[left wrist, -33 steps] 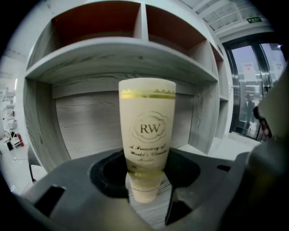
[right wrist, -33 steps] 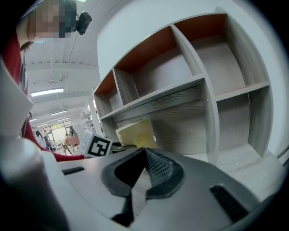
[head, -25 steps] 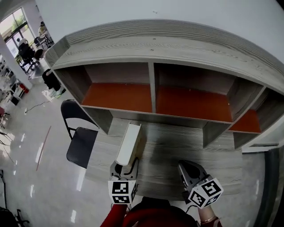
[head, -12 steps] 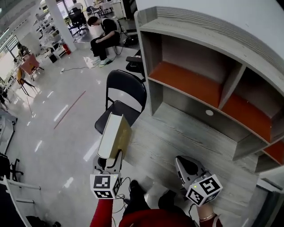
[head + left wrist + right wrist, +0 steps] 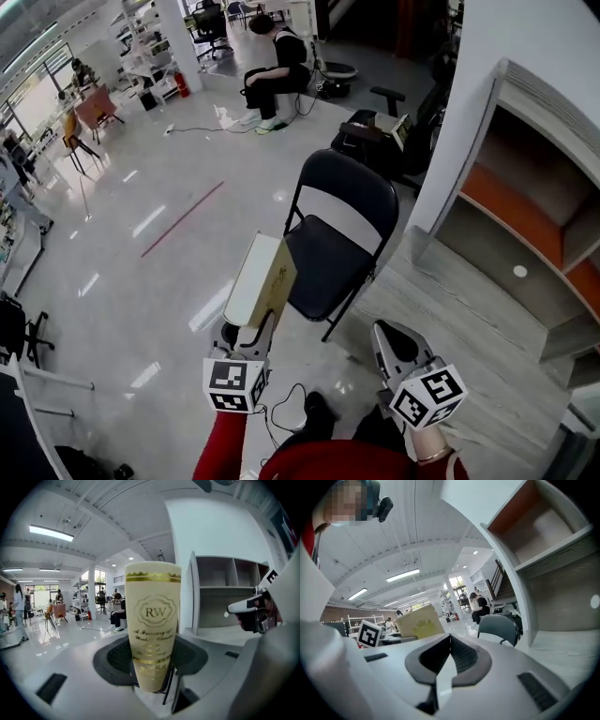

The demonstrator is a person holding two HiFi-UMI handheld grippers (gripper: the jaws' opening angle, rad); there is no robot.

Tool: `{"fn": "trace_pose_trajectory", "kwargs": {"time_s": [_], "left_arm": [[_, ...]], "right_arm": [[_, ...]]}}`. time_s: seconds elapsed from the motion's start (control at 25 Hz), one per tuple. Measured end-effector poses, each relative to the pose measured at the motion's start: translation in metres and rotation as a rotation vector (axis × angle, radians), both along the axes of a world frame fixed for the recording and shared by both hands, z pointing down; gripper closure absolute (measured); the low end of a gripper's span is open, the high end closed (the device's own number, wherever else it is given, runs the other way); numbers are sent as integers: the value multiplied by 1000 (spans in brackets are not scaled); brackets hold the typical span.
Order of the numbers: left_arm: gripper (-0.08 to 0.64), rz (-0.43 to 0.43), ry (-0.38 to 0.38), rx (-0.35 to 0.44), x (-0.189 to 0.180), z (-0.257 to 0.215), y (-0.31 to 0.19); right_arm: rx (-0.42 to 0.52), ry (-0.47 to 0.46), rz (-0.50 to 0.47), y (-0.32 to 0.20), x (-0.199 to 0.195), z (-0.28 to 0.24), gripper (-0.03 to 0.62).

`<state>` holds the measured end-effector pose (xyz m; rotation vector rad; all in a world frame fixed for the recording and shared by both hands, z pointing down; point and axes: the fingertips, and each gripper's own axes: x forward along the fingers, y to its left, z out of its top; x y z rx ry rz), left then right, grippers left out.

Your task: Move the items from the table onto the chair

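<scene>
A tall cream box (image 5: 261,281) with gold "RW" print (image 5: 152,625) is clamped at its lower end in my left gripper (image 5: 246,333), whose jaws are shut on it (image 5: 152,667). The box hangs over the floor just left of the black folding chair (image 5: 323,267), close to the seat's near-left edge. The seat is bare. My right gripper (image 5: 394,347) hovers lower right of the chair, shut with nothing in it (image 5: 449,656). The right gripper view shows the box (image 5: 419,623) to its left and the chair (image 5: 497,625) ahead.
The grey desk with its orange-backed shelf unit (image 5: 525,244) stands to the right of the chair. A black cable (image 5: 281,412) lies on the glossy floor by my feet. A seated person (image 5: 272,66) and office furniture (image 5: 375,131) are farther back.
The view has swung left from the desk to the chair. My left gripper has carried the box off the desk to the chair's side. The right gripper stays shut, low on the right.
</scene>
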<state>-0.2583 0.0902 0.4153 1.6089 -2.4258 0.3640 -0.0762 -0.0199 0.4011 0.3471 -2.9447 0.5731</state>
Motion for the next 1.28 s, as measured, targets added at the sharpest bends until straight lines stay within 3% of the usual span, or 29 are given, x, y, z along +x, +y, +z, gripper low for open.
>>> {"fn": "trace_pose_trajectory", "kwargs": {"time_s": [0.2, 0.4, 0.64, 0.92, 1.28], "left_arm": [[334, 1, 30, 13, -48, 9, -13], [333, 18, 76, -5, -82, 30, -59], [333, 71, 31, -44, -120, 35, -118], [333, 212, 61, -117, -160, 66, -186], [333, 440, 111, -279, -210, 163, -232]], "right_arm": [[20, 32, -40, 6, -55, -4, 578], [19, 27, 4, -39, -90, -1, 578], [31, 21, 67, -94, -127, 0, 578], [-27, 64, 242, -142, -146, 23, 578], [-61, 105, 568, -161, -213, 46, 578]]}}
